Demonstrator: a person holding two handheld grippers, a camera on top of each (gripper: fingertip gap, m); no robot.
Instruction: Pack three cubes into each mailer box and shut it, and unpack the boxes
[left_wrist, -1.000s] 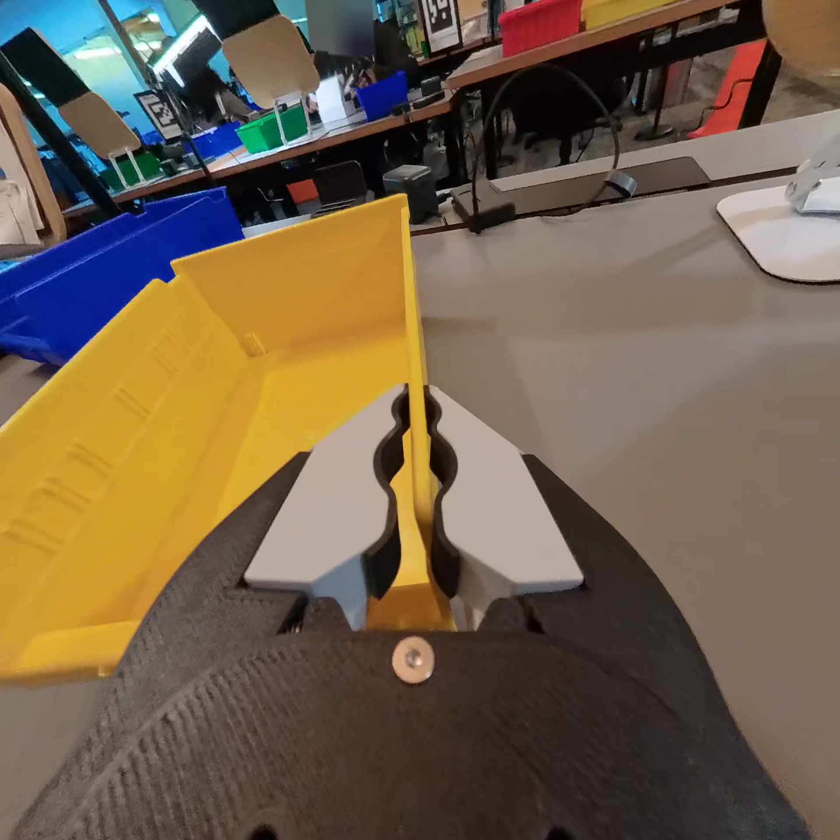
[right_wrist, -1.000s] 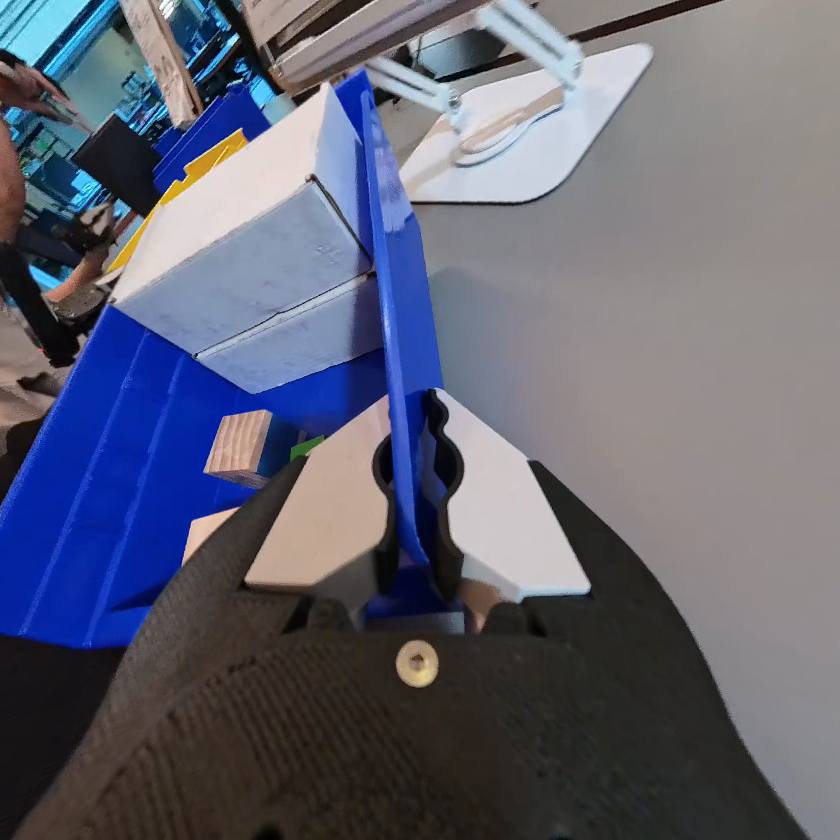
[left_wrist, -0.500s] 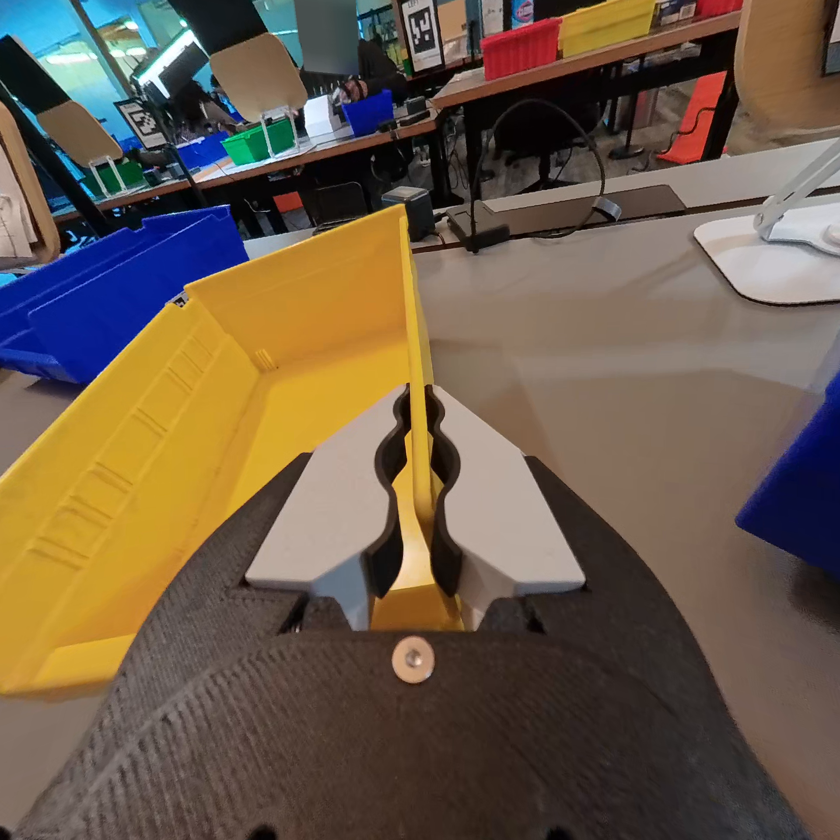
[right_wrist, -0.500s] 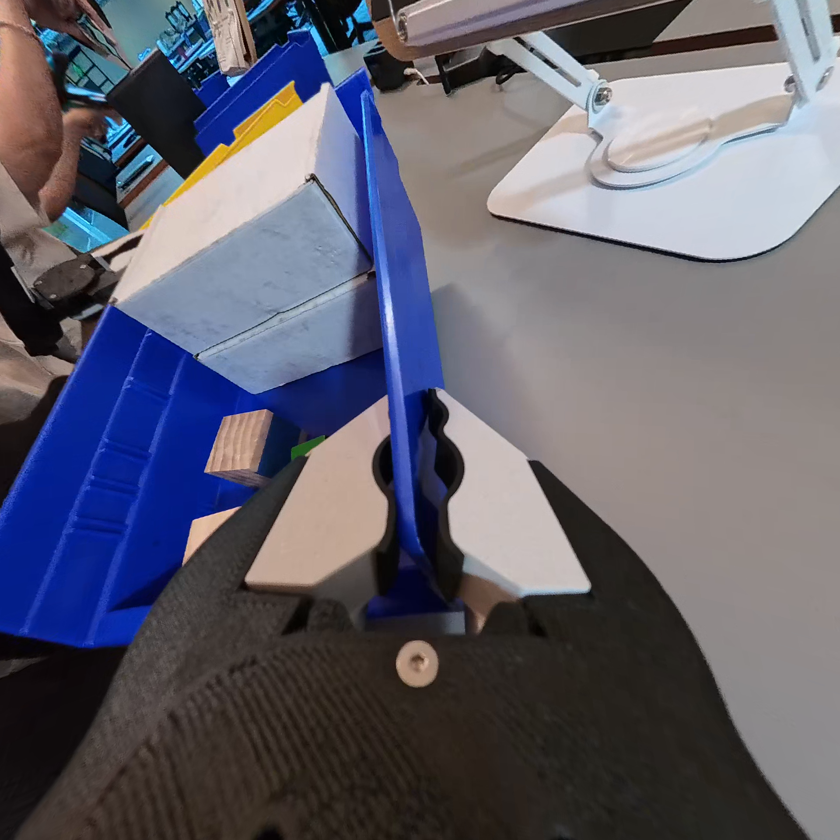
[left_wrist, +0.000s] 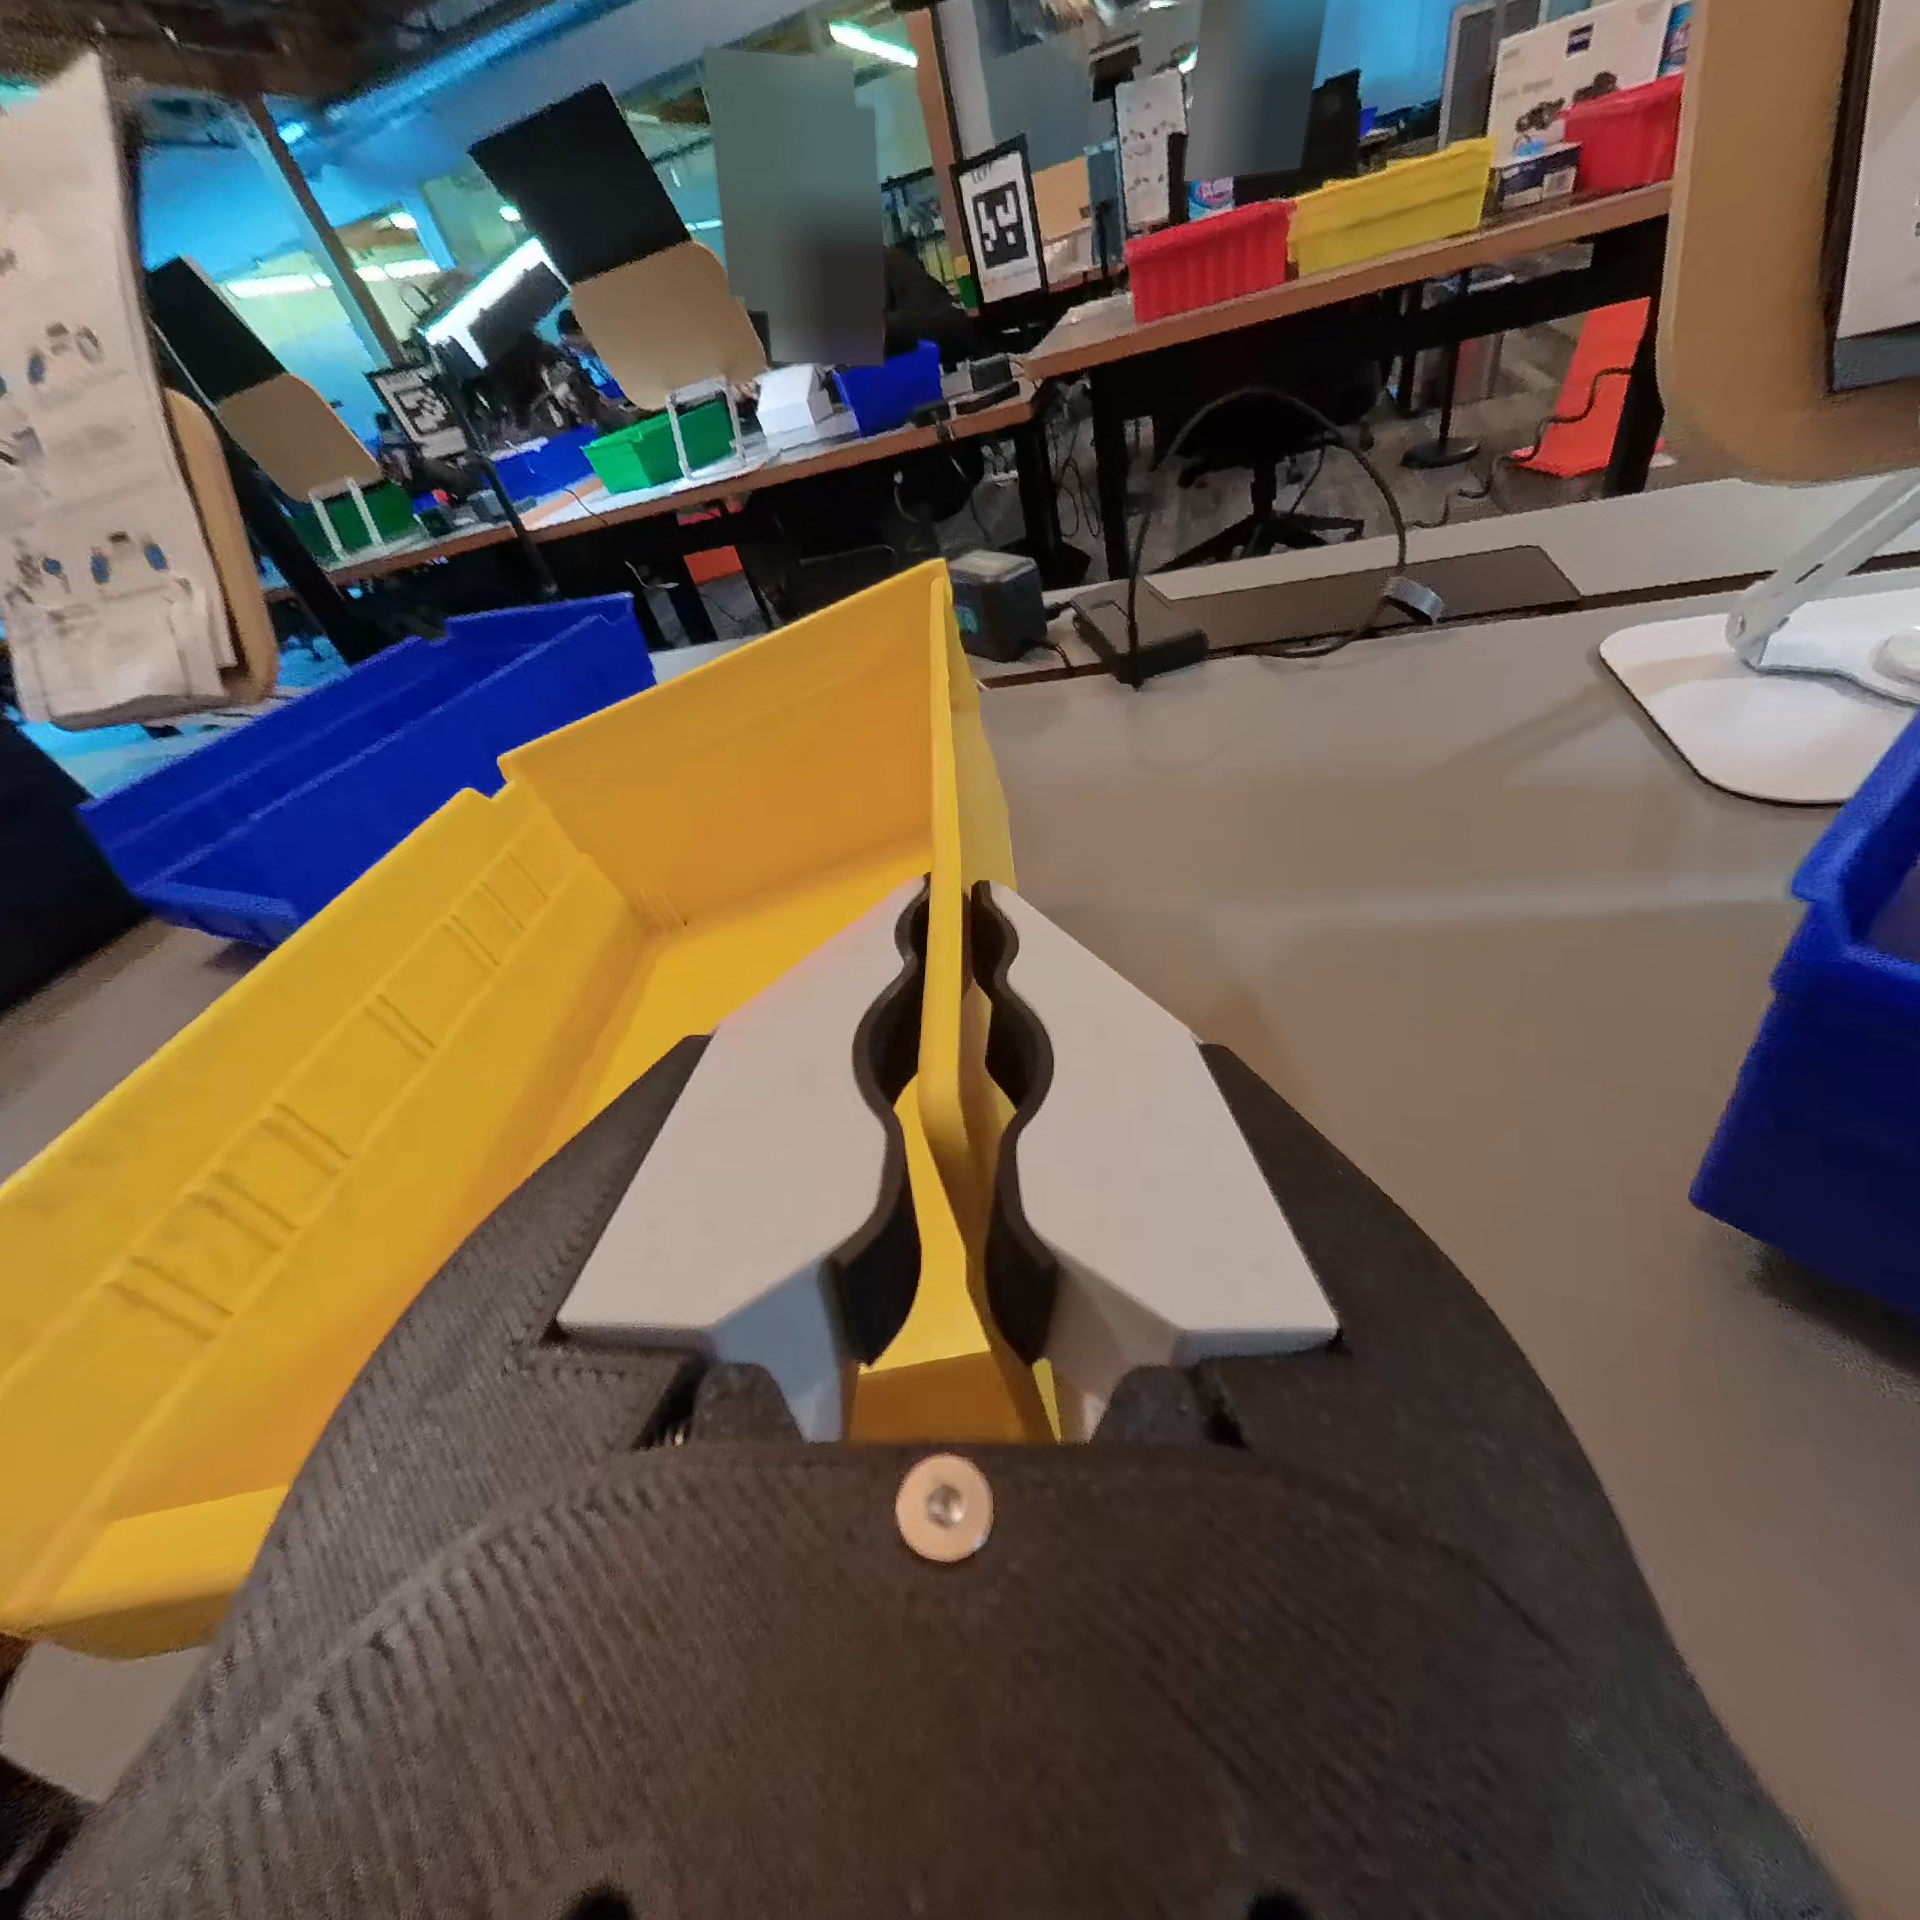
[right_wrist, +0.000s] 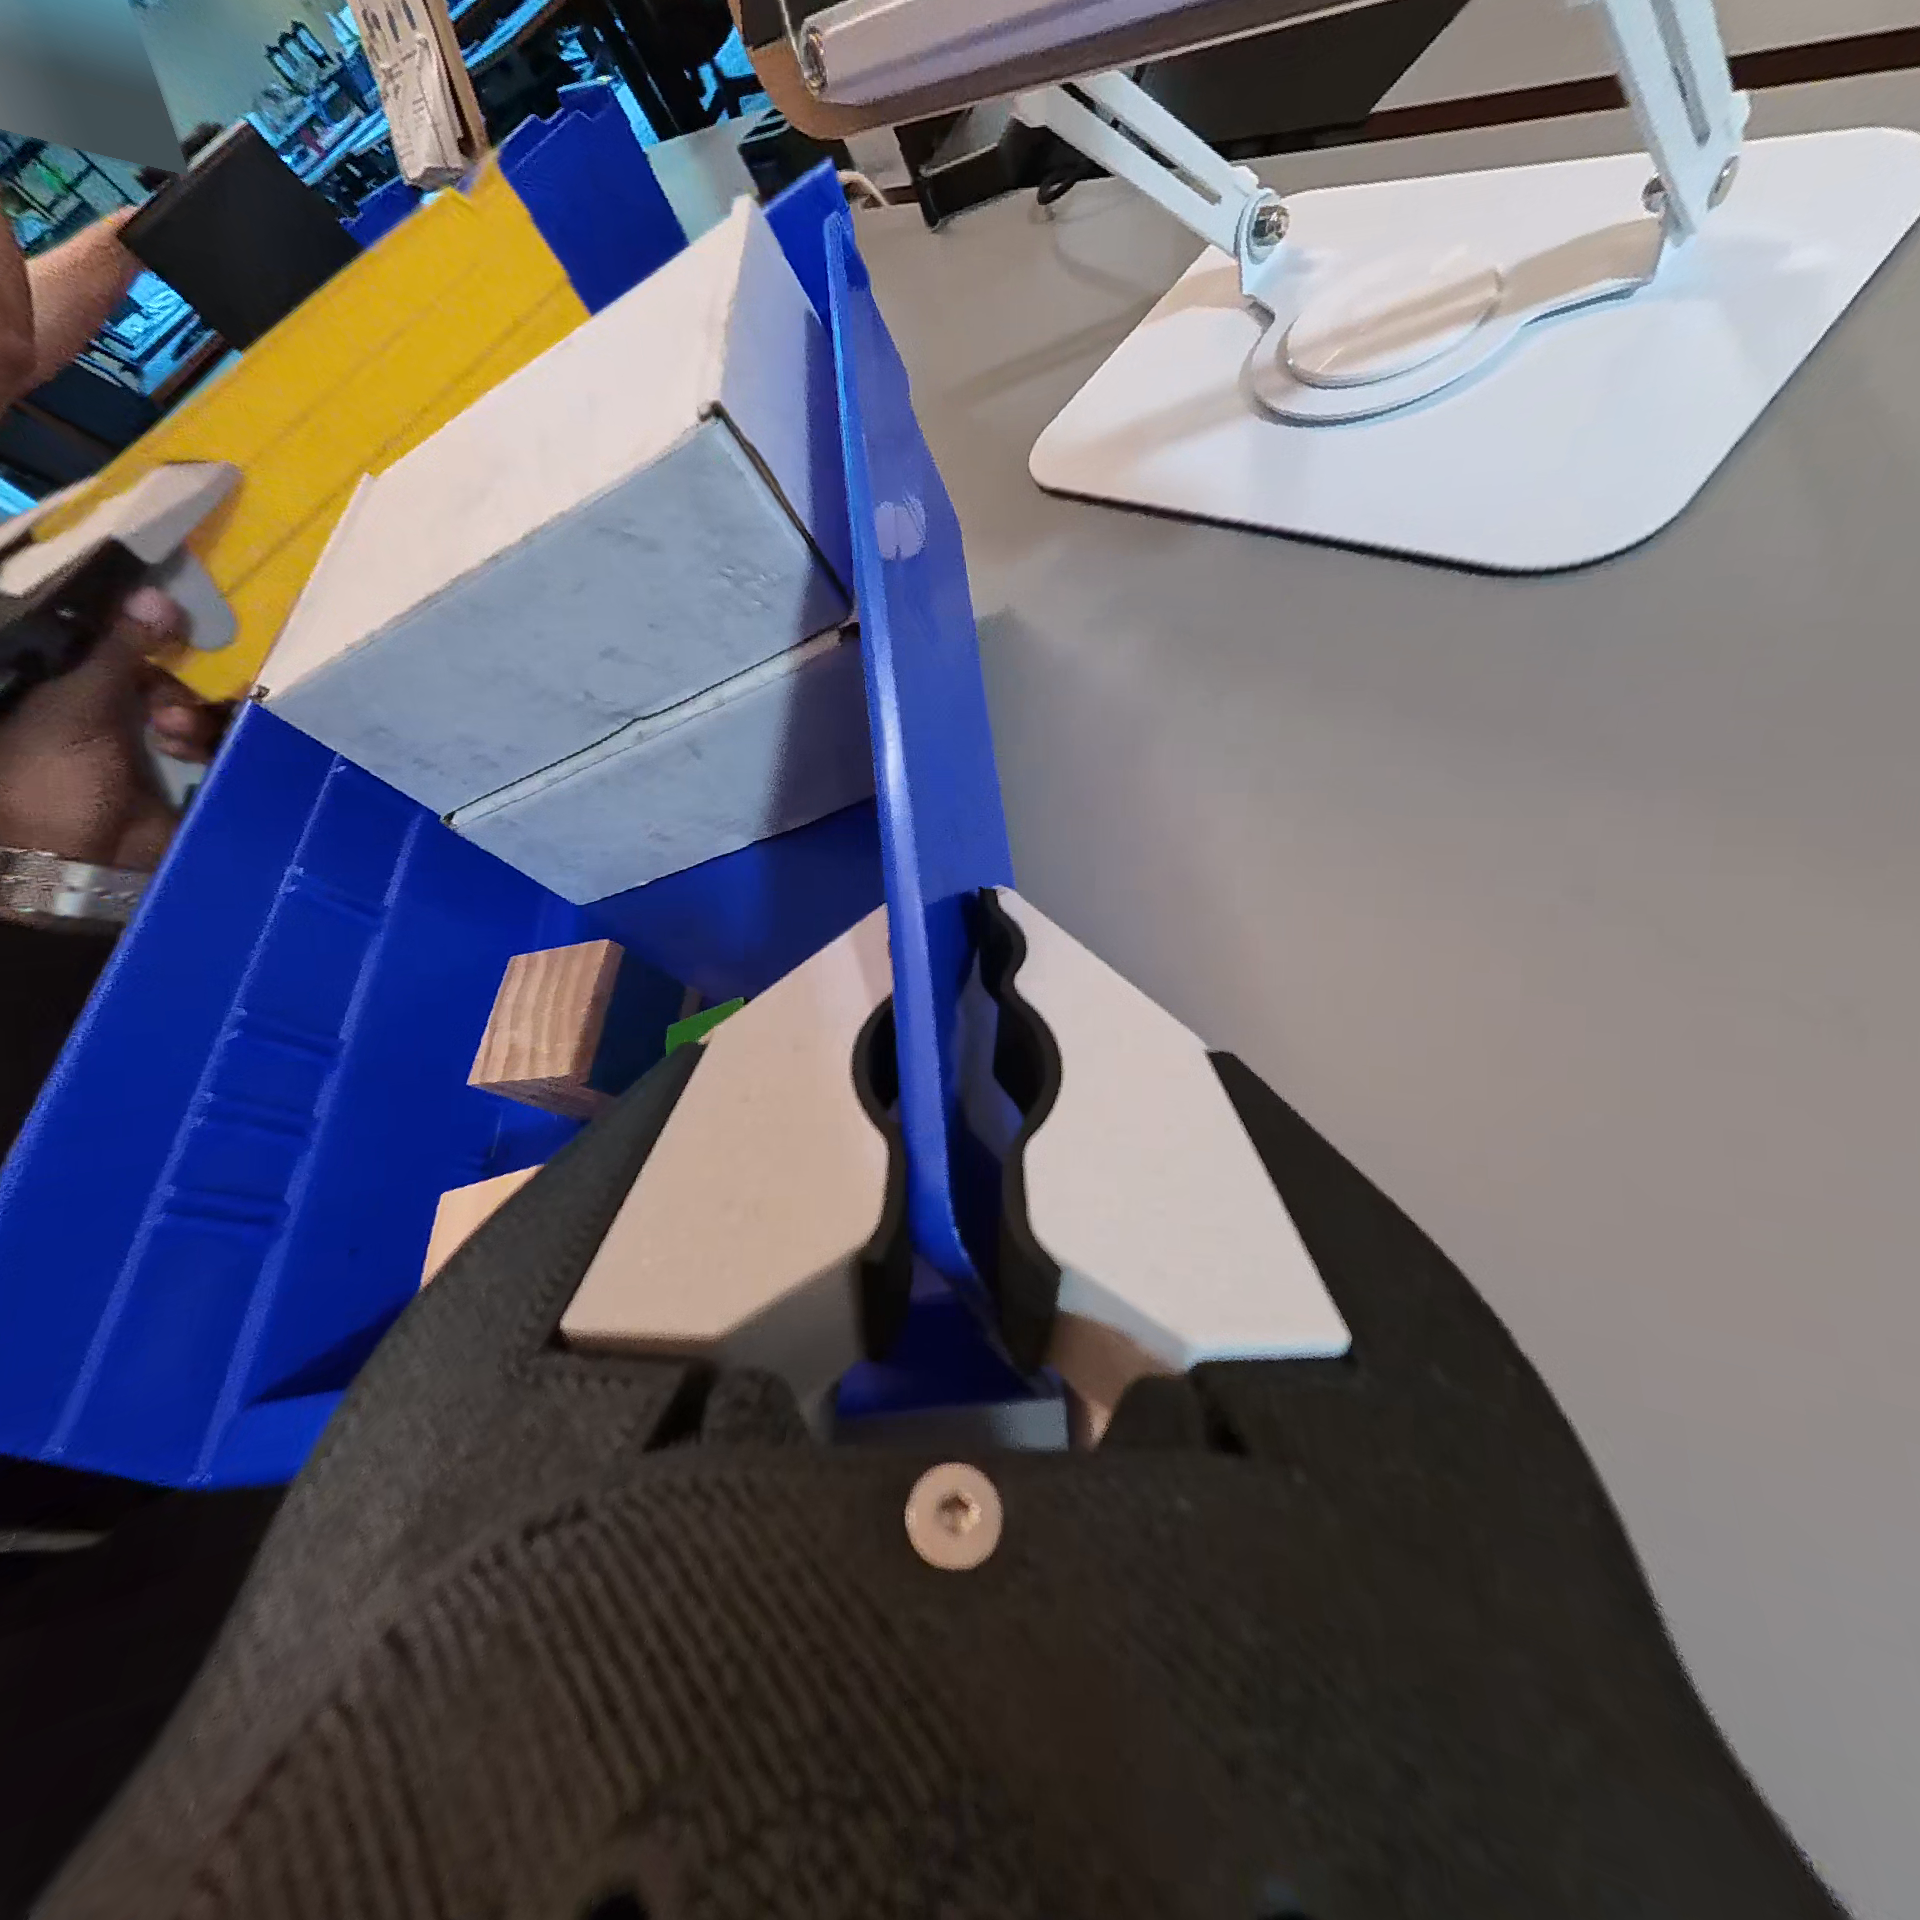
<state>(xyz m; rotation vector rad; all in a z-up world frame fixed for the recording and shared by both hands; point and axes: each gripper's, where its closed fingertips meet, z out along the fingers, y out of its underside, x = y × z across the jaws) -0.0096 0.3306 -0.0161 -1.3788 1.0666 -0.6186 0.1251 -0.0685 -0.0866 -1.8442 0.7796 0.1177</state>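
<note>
My left gripper (left_wrist: 948, 904) is shut on the right side wall of an empty yellow bin (left_wrist: 727, 790). My right gripper (right_wrist: 935, 914) is shut on the right side wall of a blue bin (right_wrist: 312, 1039). In that blue bin two shut white mailer boxes (right_wrist: 582, 603) are stacked at the far end. A wooden cube (right_wrist: 545, 1023) lies near them, a second pale cube (right_wrist: 468, 1216) and a green one (right_wrist: 701, 1023) are partly hidden by my fingers. The blue bin's corner (left_wrist: 1839, 1049) shows at the right of the left wrist view. The yellow bin (right_wrist: 343, 384) and left gripper (right_wrist: 156, 540) show at the left of the right wrist view.
Both bins are on a grey table (left_wrist: 1403, 935). A white stand base (right_wrist: 1507, 395) sits at the far right. Another blue bin (left_wrist: 343, 748) lies behind the yellow one. A cable and dark box (left_wrist: 1143, 634) are at the table's far edge. Other work tables stand beyond.
Both grippers kept hold of their bins. The two bins have come closer together: the blue bin's corner entered the left wrist view, and the yellow bin and left gripper grew nearer in the right wrist view.
</note>
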